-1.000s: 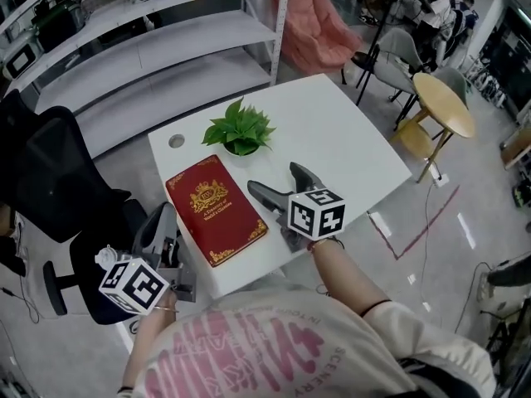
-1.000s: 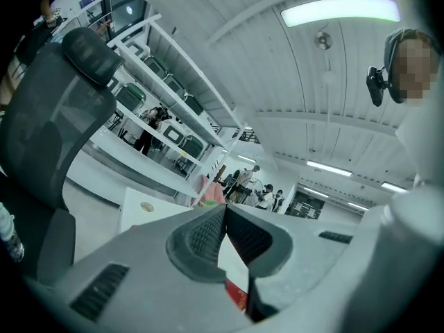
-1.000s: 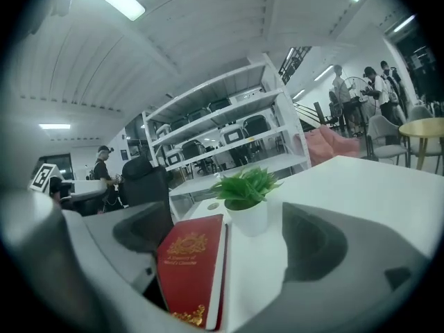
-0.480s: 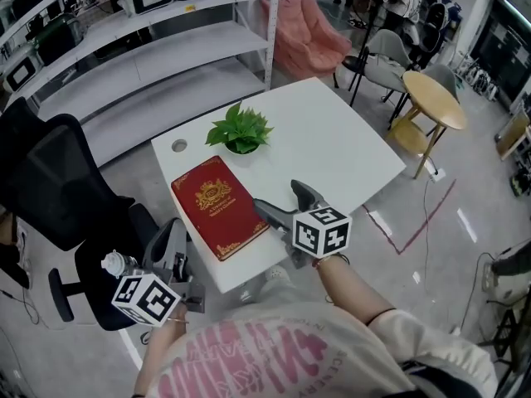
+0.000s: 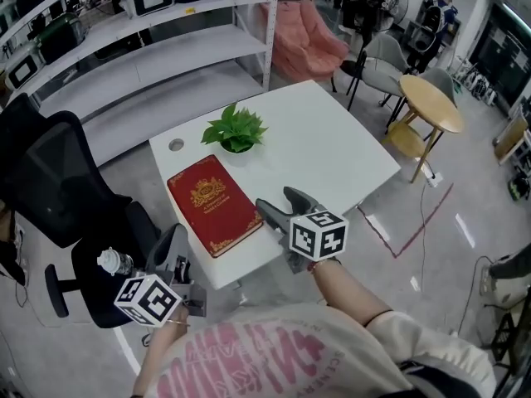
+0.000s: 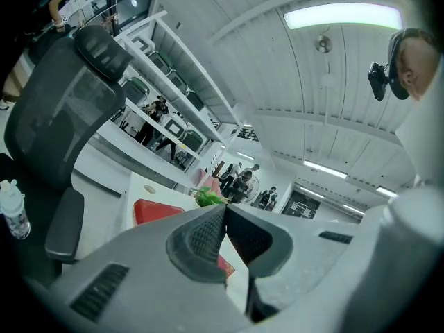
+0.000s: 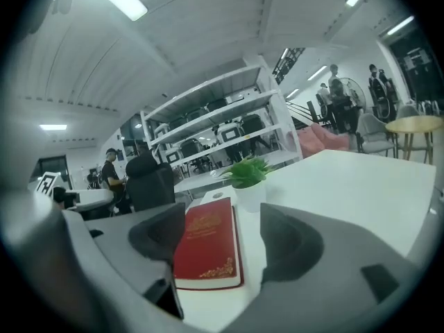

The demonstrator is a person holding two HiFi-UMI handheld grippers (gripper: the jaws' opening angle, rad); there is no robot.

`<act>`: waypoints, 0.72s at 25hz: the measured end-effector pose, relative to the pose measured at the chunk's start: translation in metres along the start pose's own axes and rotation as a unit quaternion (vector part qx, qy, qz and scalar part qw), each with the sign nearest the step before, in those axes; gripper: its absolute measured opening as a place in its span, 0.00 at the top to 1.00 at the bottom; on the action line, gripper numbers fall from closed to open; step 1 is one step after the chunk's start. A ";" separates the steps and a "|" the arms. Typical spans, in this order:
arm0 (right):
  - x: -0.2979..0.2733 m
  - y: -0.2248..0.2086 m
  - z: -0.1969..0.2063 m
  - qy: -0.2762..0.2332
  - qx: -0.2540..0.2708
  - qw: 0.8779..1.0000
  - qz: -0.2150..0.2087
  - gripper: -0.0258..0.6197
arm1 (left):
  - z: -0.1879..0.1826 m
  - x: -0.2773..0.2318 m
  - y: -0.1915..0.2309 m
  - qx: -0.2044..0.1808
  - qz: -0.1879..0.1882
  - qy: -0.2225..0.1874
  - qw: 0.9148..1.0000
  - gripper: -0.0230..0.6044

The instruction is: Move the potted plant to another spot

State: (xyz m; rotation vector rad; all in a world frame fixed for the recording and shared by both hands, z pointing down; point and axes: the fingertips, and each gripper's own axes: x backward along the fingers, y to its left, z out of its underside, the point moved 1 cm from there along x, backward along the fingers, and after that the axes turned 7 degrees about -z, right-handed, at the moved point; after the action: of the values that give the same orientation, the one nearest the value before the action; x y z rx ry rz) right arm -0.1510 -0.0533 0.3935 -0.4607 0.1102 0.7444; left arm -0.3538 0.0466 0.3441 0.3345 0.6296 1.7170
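Observation:
A small potted plant (image 5: 236,129) with green leaves in a white pot (image 7: 248,177) stands upright near the far left of the white table (image 5: 332,148). My right gripper (image 5: 278,207) hovers over the table's near edge, well short of the plant. Its jaws have just been closing but stay open, with nothing between them. My left gripper (image 5: 177,247) hangs off the table's left side, above the floor. Its pads (image 6: 208,236) touch each other, shut on nothing. In the left gripper view the plant (image 6: 207,199) shows just past the jaw tips.
A red hardcover book (image 5: 214,205) lies flat on the table, between the plant and my right gripper. A black office chair (image 5: 58,197) stands at the left, a water bottle (image 5: 115,263) on its seat. Grey shelving (image 5: 141,48) runs behind, and a round wooden table (image 5: 431,102) stands right.
The right gripper's jaws have narrowed. Both grippers have drawn back toward me a little. The plant and the book have not moved on the table.

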 end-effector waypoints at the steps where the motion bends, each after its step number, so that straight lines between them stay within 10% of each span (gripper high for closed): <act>1: 0.002 -0.002 -0.002 -0.006 -0.012 1.000 0.002 0.45 | 0.001 -0.001 -0.002 -0.002 0.001 0.000 1.000 0.96; 18: 0.090 -0.028 -0.029 -0.019 0.019 0.999 -0.031 0.95 | 0.049 -0.015 -0.099 0.003 -0.009 -0.012 1.000 0.96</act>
State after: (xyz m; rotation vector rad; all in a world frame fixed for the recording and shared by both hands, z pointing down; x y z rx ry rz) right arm -0.0636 -0.0274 0.3547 -0.4119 0.0739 0.6892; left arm -0.2434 0.0570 0.3286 0.3523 0.6179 1.6925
